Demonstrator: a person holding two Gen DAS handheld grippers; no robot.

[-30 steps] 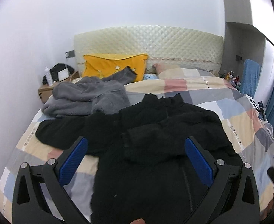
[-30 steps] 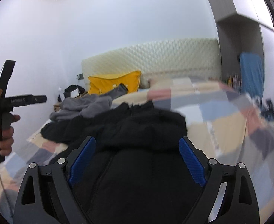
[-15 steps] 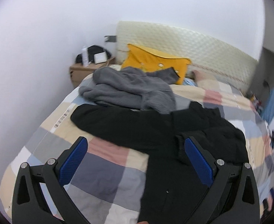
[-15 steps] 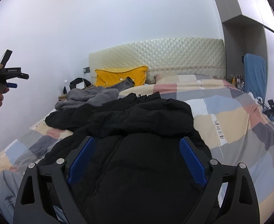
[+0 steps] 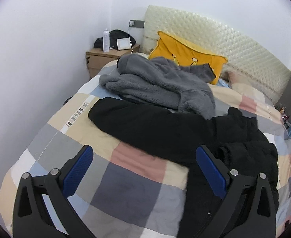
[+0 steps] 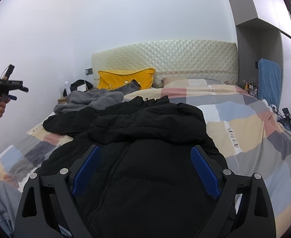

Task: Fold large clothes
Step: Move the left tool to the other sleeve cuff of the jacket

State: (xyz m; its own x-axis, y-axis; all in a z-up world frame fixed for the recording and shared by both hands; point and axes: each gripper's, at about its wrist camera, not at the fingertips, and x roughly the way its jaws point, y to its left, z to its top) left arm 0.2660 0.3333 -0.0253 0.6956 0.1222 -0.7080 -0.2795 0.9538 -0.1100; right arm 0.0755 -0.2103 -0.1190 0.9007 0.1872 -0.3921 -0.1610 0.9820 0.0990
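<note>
Both my grippers gape wide, fingers released: the right gripper over the black padded jacket on the patchwork-quilted bed, the left gripper tilted over bare quilt, jacket sleeve at one o'clock, grey fleece garment beyond.

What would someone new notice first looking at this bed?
A big black puffer jacket sprawls across the checked quilt, one sleeve stretched toward the wall side. Behind it a grey fleece lies heaped in front of a bright yellow pillow against the quilted headboard.
</note>
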